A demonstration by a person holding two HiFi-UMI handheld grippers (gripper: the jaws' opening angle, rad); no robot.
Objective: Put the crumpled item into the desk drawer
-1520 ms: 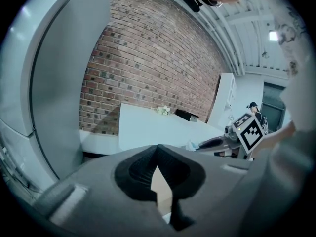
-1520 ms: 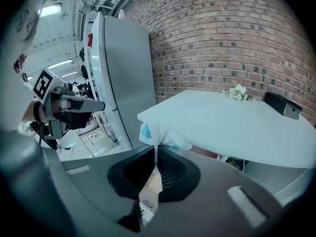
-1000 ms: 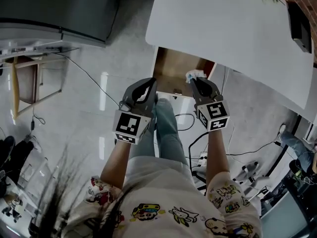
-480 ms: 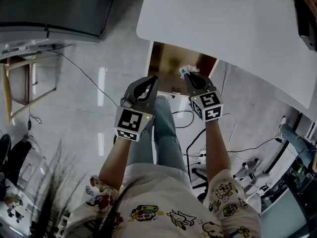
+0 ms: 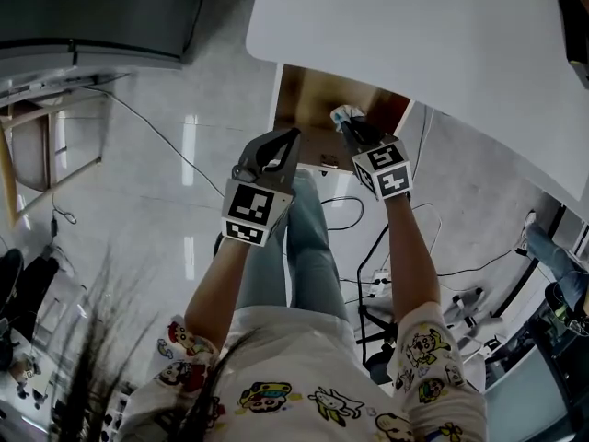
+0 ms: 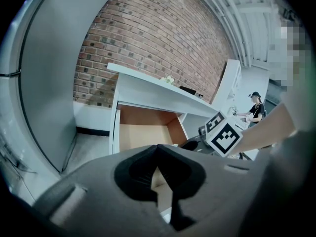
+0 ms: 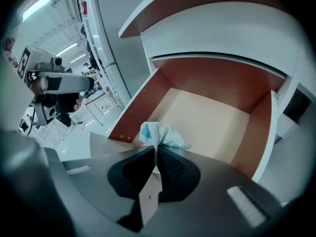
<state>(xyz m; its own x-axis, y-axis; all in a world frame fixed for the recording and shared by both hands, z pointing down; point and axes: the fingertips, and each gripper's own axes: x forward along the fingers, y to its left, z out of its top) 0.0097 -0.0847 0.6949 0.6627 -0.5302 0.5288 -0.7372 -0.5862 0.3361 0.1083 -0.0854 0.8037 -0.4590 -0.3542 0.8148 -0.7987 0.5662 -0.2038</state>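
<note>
Pale tiled floor (image 5: 166, 201) fills most of the head view, with a brick wall (image 6: 158, 43) behind the furniture in the left gripper view and a grey cabinet (image 5: 92, 17) to the left. The white counter (image 5: 414, 35) runs across the top, and its drawer (image 5: 308, 99) is pulled out below it, with a bare wooden bottom and nothing inside.

The right gripper (image 5: 354, 129) reaches over the drawer's front edge. Its jaws are clamped on the crumpled item (image 7: 159, 134), a white and pale blue wad that sticks out past the tips and hangs above the drawer bottom, not resting on it. The left gripper (image 5: 285, 141) is held just beside the drawer front with its jaws together and nothing between them.

This looks like the delivery step, with the item carried to the open drawer and not yet let go. The next move probably calls for a short reach inward and down, then parting the jaws so the wad drops clear of the front panel. The counter's overhang leaves limited room above the back of the drawer. Cables (image 5: 368, 238) trail on the floor near the person's legs (image 5: 304, 238), well clear of the reach.
</note>
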